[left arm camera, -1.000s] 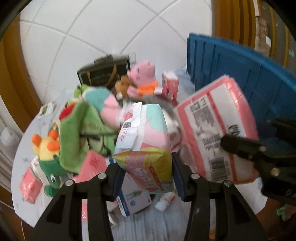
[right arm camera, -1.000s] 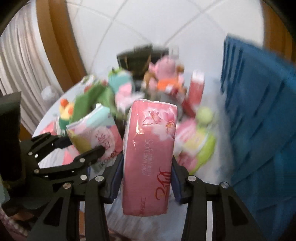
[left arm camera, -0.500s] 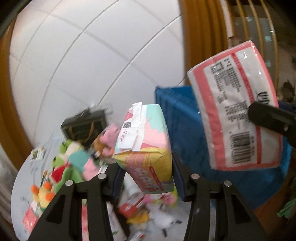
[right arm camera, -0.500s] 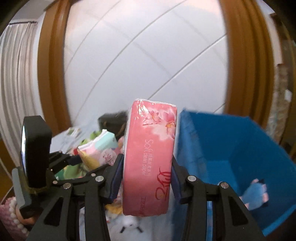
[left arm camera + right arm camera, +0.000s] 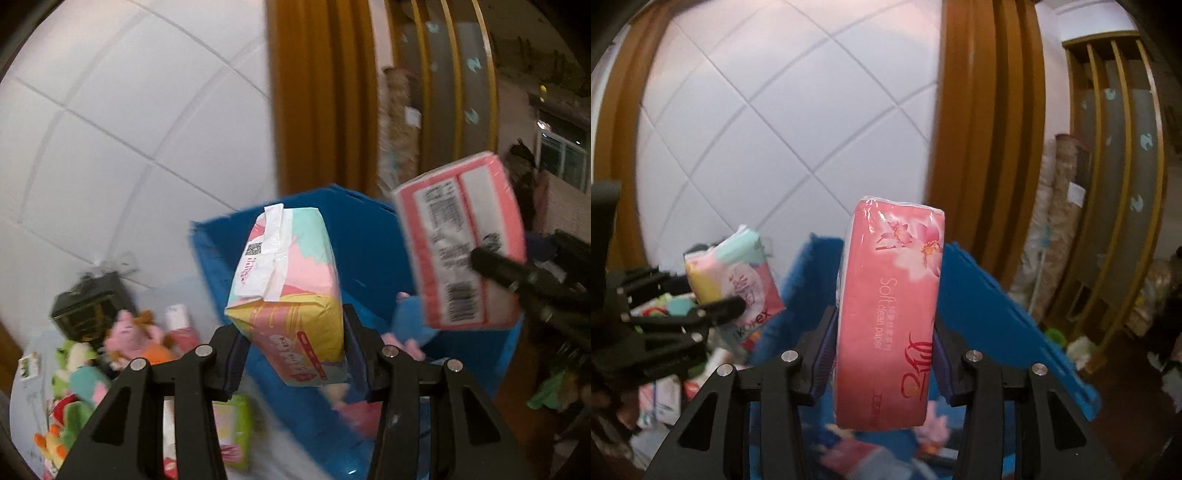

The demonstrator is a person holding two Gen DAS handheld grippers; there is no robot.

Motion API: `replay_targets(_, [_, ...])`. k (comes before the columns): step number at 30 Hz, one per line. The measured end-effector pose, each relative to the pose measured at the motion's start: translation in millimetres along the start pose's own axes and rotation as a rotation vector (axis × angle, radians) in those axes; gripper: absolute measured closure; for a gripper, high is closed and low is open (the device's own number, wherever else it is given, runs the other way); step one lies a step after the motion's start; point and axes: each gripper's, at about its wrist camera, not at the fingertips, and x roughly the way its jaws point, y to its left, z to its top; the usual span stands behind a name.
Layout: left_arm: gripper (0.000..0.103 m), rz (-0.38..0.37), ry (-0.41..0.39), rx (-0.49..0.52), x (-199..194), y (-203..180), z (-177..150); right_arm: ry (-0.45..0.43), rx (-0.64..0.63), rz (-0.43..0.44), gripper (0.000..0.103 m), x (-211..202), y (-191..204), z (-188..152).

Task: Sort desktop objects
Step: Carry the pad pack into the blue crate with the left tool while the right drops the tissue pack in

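My left gripper (image 5: 293, 354) is shut on a pastel pink, mint and yellow pad packet (image 5: 288, 288), held in the air over the near wall of the blue bin (image 5: 369, 236). My right gripper (image 5: 884, 350) is shut on a pink tissue pack (image 5: 890, 306), held upright over the same blue bin (image 5: 990, 306). In the left wrist view the tissue pack (image 5: 461, 240) shows its barcode side at the right. In the right wrist view the pad packet (image 5: 735, 277) and left gripper (image 5: 713, 306) sit at the left.
Plush toys, among them a pink pig (image 5: 133, 336) and green figures (image 5: 74, 369), lie with small packets on the table at lower left. A black box (image 5: 88, 306) stands behind them. A blue plush (image 5: 410, 325) lies inside the bin. Tiled wall and wooden frames stand behind.
Both grippers rose from the cluttered table and swung right over the blue bin, each still holding its pack. The toy pile slid to the lower left of the views.
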Motion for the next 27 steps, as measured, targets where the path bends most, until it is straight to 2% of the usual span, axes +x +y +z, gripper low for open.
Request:
replay_targets(1, [0.057,-0.024,0.038,-0.005,13,-8,13,0.019,-0.004,0.004,0.058,6,-8,2])
replay_targets(4, [0.057,-0.031,0.131,-0.036,49,-23,44,0.078,-0.020,0.019,0.058,30,-33,12])
replay_targets(9, [0.057,0.025,0.265,-0.118,115,-39,85,0.157,-0.058,0.002,0.058,76,-75,35])
replay_targets(12, [0.057,0.108,0.344,-0.141,167,-44,92,0.220,-0.038,0.000,0.058,122,-94,51])
replay_targets(15, [0.057,0.204,0.441,-0.161,224,-42,80,0.338,0.000,0.002,0.058,192,-108,50])
replay_targets(17, [0.057,0.227,0.539,-0.188,261,-35,58,0.436,0.020,-0.010,0.058,236,-111,34])
replay_targets(19, [0.057,0.231,0.626,-0.177,291,-35,34,0.545,0.069,0.023,0.058,279,-114,5])
replay_targets(22, [0.057,0.203,0.738,-0.144,322,-35,2,0.671,0.084,0.055,0.058,315,-107,-37])
replay_targets(24, [0.057,0.202,0.805,-0.134,329,-36,-11,0.753,0.023,0.040,0.058,335,-104,-60])
replay_targets(27, [0.056,0.184,0.824,-0.105,332,-43,-17,0.831,-0.029,0.001,0.058,344,-103,-82])
